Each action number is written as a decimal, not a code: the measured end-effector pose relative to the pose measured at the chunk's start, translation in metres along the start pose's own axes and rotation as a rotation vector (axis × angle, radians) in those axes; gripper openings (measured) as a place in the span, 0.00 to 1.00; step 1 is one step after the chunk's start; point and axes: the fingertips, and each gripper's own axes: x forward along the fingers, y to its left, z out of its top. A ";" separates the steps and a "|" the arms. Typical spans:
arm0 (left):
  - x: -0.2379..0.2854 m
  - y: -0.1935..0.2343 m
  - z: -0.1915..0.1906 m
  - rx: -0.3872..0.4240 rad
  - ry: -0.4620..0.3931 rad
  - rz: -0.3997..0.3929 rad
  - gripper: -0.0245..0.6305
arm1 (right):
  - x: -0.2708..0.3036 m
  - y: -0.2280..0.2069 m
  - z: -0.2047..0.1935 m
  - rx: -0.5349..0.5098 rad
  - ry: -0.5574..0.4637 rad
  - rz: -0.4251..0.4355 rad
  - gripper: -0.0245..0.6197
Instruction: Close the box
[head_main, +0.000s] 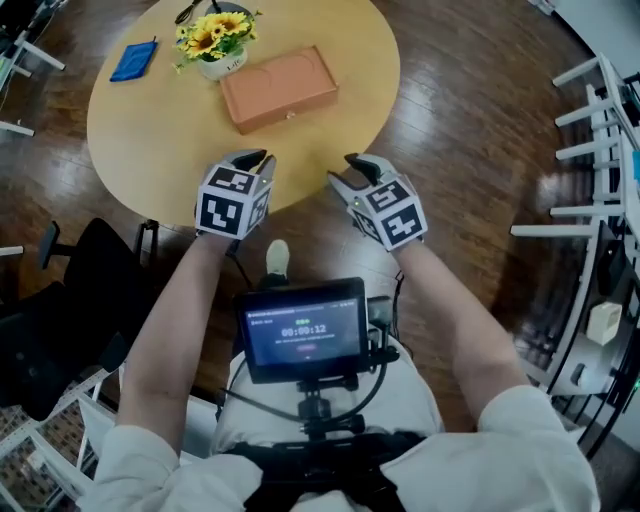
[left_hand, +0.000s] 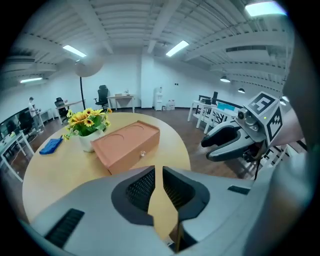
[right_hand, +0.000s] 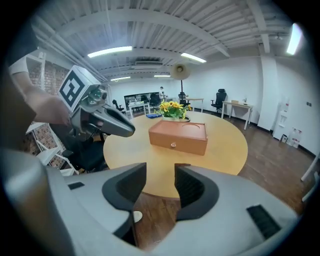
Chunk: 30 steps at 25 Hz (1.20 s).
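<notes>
On the round wooden table (head_main: 150, 130), a bit past the middle, sits the box (head_main: 278, 88). It is long with square corners, a dull orange-brown colour, and its skin looks smooth and not shiny. Its lid lies flat down. Two shallow round dents are pressed into the top, and a small shiny knob (right_hand: 173, 145) sticks out of the long front side. Just beside the box stands a little white pot (head_main: 222, 68) of yellow flowers (head_main: 215, 35) with dark middles. A flat blue cloth (head_main: 133, 60) lies near the far left edge. The table top is pale and smooth, and the floor (head_main: 470, 120) around it is dark shiny wood planks. Both grey tools are held over the near edge of the table, well apart from the box. The left gripper (head_main: 252, 160) has its bumpy black pads almost together, with only a thin slit and nothing in it. The right gripper (head_main: 345, 170) has its pads wide apart, and nothing is between them.
</notes>
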 end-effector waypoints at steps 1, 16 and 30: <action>-0.010 -0.013 -0.001 -0.008 -0.010 0.013 0.11 | -0.013 0.002 -0.003 -0.013 -0.009 0.006 0.33; -0.128 -0.110 -0.063 -0.135 -0.088 0.178 0.11 | -0.138 0.054 -0.063 -0.078 -0.046 0.089 0.35; -0.216 -0.148 -0.073 -0.172 -0.150 0.260 0.11 | -0.217 0.088 -0.067 -0.021 -0.167 0.097 0.35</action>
